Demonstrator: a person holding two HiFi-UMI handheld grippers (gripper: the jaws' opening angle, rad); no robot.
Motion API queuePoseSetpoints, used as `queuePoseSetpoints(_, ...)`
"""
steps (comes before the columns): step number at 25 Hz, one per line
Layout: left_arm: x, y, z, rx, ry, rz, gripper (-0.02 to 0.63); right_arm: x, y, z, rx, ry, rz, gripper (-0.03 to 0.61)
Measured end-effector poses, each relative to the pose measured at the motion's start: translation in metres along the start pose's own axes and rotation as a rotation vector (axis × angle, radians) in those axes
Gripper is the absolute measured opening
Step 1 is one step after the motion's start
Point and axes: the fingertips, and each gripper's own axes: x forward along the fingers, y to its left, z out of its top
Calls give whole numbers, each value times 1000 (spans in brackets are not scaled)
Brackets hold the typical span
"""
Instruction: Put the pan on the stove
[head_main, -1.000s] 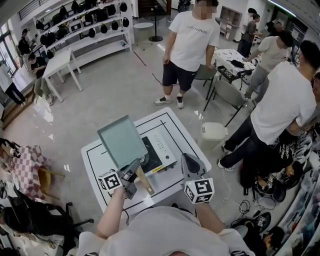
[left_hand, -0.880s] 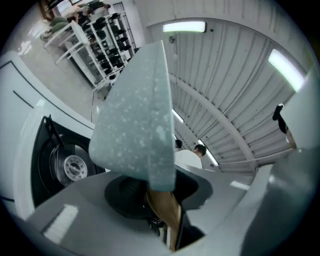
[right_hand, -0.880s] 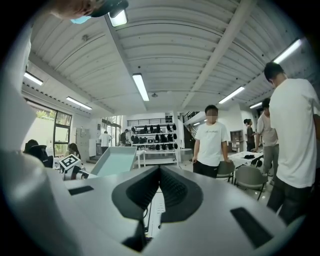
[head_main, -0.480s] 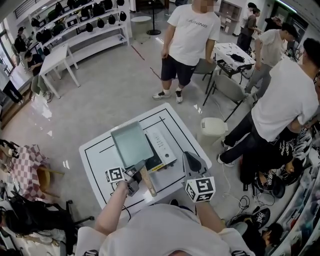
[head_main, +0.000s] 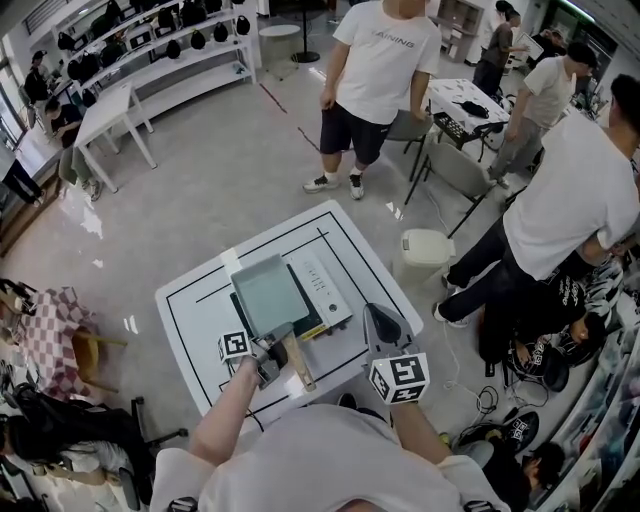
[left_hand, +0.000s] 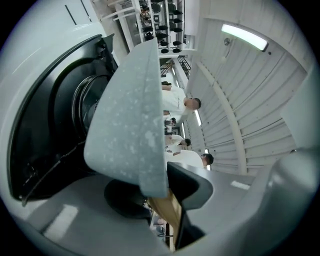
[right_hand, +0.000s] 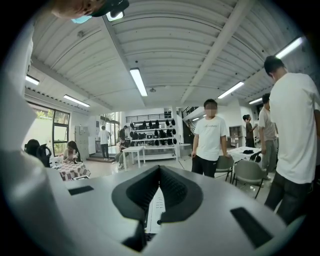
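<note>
A square grey-green pan (head_main: 268, 295) with a wooden handle (head_main: 297, 362) hangs low over the black-topped stove (head_main: 322, 288) on the white table (head_main: 190, 310). My left gripper (head_main: 268, 352) is shut on the handle near the pan. In the left gripper view the pan's pale underside (left_hand: 132, 115) fills the middle, and the stove's dark burner ring (left_hand: 55, 125) lies just beyond it. Whether pan and stove touch I cannot tell. The right gripper (head_main: 378, 324) hovers at the table's front right, shut and empty. Past its jaws (right_hand: 159, 197) shows the stove's white control panel (right_hand: 156, 210).
A white bin (head_main: 425, 255) stands on the floor right of the table. A person in a white shirt (head_main: 378, 70) stands beyond the far edge, and others crowd the right side (head_main: 570, 200). Chairs and a desk (head_main: 460, 120) are behind them.
The pan has come down from a raised, tilted pose and moved a little toward me, now lying flatter over the stove. The right gripper has stayed put.
</note>
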Motion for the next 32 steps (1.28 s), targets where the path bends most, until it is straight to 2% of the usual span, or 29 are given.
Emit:
queuePoseSetpoints(6,4,4,2,-3,6,7,125,1,-2,0,6,7,0,9)
queuePoseSetpoints(12,3,13,1,-50,-4,10,124,3,0,-3,13,14,5,9)
queuePoseSetpoints(16,4,23,2,-115,-17,13,124,4,-1,-6,19,16,11,9)
queuePoseSetpoints(20,5,28,-3,-119,-4,40,123,5,1,-6,20,13,13,9)
queuePoseSetpoints(24,4,19,-2,-120,-16,23,124,5,5,-4,22,11,15,9)
queuePoseSetpoints(28,1,37,-1,-177,-32,44,126,5,3,-10,37,21,13,9)
queuePoseSetpoints(29,2,36,0,-174,-33,40,131,5,3,-11,40,22,14,9)
queuePoseSetpoints(31,2,33,0,-165,-33,37,216,6,3,-11,43,21,16,9)
queuePoseSetpoints(32,1,32,-1,-165,-34,40,233,5,3,-11,44,20,17,9)
